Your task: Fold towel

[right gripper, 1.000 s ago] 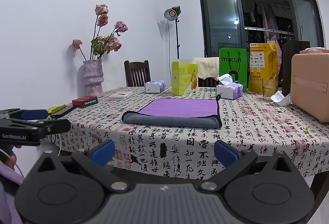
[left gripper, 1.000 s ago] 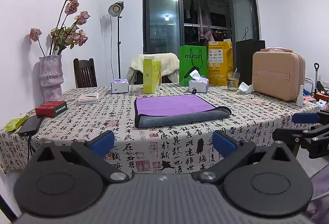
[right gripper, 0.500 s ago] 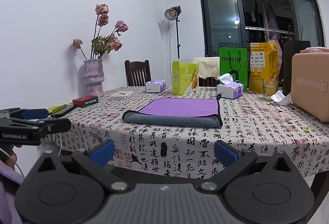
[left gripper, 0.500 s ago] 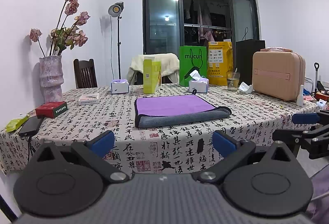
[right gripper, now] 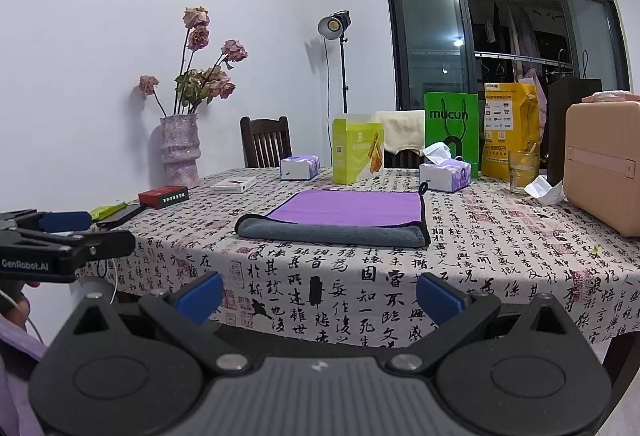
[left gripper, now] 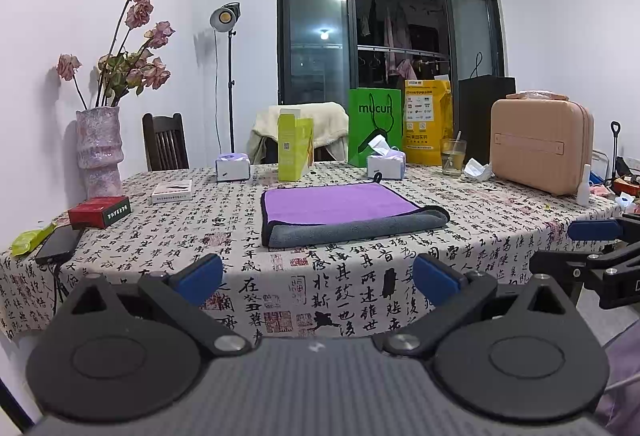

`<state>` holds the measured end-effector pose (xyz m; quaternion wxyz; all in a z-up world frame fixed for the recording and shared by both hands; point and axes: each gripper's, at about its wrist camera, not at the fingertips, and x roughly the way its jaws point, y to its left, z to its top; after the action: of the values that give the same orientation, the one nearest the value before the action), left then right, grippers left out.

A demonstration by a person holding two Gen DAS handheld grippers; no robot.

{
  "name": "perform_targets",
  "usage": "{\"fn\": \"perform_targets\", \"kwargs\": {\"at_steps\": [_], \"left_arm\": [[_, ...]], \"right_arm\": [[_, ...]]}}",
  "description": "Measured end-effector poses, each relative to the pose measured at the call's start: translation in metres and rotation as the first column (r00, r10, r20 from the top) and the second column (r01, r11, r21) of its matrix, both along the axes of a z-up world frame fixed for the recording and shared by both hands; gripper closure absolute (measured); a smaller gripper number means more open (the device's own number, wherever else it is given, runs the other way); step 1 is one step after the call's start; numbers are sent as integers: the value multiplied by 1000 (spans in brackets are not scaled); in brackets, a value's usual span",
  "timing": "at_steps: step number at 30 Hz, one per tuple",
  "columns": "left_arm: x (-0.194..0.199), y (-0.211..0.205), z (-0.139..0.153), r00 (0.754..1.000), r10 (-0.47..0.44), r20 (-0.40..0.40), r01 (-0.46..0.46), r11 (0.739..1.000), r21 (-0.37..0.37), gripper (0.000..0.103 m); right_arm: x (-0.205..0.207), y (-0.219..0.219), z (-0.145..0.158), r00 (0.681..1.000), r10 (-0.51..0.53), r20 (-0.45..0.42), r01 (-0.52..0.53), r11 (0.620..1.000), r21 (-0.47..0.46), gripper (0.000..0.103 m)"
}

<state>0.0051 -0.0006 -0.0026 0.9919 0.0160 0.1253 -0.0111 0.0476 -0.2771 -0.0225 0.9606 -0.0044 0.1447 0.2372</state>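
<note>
Both claws, left (left gripper: 318,276) and right (right gripper: 319,294), hang spread wide and empty before the surface (left gripper: 224,220). The towel (left gripper: 344,213) lies folded in front of the green "mucun" bag (left gripper: 375,125). "GenRobot.AI" marks the left claw.

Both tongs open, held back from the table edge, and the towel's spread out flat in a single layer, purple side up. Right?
Not quite. The towel is not in a single layer: both wrist views show its near edge doubled over, with a grey roll along the front and purple on top. The rest holds: the left tongs and right tongs are open, short of the table, touching nothing.
</note>
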Motion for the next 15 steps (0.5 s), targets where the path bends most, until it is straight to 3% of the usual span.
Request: {"fn": "perform_targets", "kwargs": {"at_steps": [15], "left_arm": [[16,-1,-6,1000,0,-10,0,1000,16,0]], "right_arm": [[9,3,-2,1000,-14,0,14,1000,-4,0]]}}
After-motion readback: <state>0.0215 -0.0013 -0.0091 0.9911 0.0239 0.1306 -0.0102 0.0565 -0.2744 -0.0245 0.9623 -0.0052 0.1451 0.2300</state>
